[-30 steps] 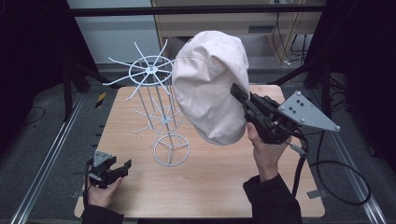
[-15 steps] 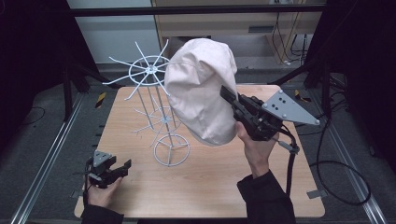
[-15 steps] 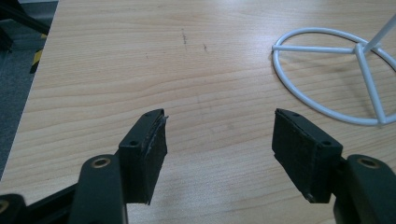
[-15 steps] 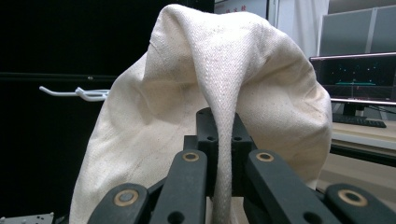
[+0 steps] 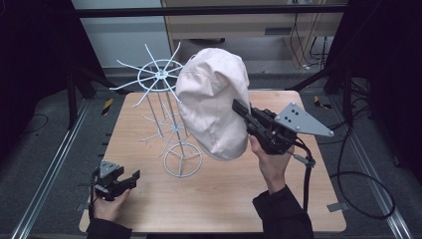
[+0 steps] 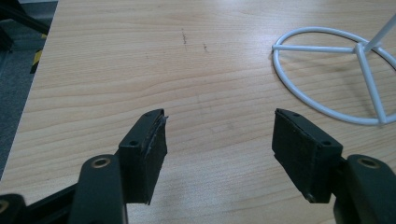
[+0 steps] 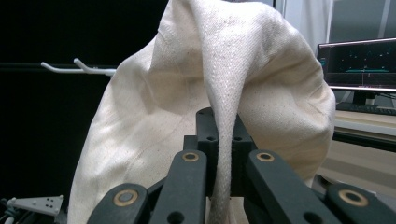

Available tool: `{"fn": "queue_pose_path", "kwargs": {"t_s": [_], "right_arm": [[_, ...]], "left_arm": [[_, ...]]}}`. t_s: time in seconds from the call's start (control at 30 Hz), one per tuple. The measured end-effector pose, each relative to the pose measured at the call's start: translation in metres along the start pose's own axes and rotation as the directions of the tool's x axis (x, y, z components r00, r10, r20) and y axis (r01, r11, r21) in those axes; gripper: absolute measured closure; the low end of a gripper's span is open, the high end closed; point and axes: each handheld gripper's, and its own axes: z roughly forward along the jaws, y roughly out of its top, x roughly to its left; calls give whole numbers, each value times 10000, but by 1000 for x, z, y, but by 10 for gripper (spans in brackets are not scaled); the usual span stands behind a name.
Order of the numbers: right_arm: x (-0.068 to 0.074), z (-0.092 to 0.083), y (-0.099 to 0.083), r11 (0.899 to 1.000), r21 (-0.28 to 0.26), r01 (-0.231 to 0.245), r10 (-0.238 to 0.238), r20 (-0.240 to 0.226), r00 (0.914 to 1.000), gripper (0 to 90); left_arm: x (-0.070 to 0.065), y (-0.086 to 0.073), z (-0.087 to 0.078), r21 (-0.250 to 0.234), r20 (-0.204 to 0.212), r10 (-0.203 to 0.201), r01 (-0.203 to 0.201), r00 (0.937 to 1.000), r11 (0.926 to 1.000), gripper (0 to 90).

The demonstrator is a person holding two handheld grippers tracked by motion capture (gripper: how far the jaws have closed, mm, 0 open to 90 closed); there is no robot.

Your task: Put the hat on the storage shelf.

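Pinching a fold of the cream hat (image 5: 214, 102), the right gripper (image 7: 219, 154) is shut tight on the cloth, holding it up beside the white wire rack (image 5: 164, 114), probably to hang it there. Low on the table (image 5: 149, 119), the left gripper (image 6: 219, 140) waits wide open, holding nothing.

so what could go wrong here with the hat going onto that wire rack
The right gripper pinches just a narrow fold of the cream hat, so the cloth might slip out. The hat hangs close against the white wire rack, whose thin prongs could snag it. The rack's ring base looks light, and the left gripper is open, apart from it, so a push might tip it.
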Motion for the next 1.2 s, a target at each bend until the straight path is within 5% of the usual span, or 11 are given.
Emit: {"fn": "queue_pose_path", "kwargs": {"t_s": [0.47,1.2], "right_arm": [[1,6,-8,9955,948,68,-38,-322,9995,874],[6,21,-24,9720,2315,406,-310,-451,9985,851]], "left_arm": [[0,0,0,39,3,37,-37,10000,10000,352],[0,0,0,40,3,44,-44,10000,10000,352]]}}
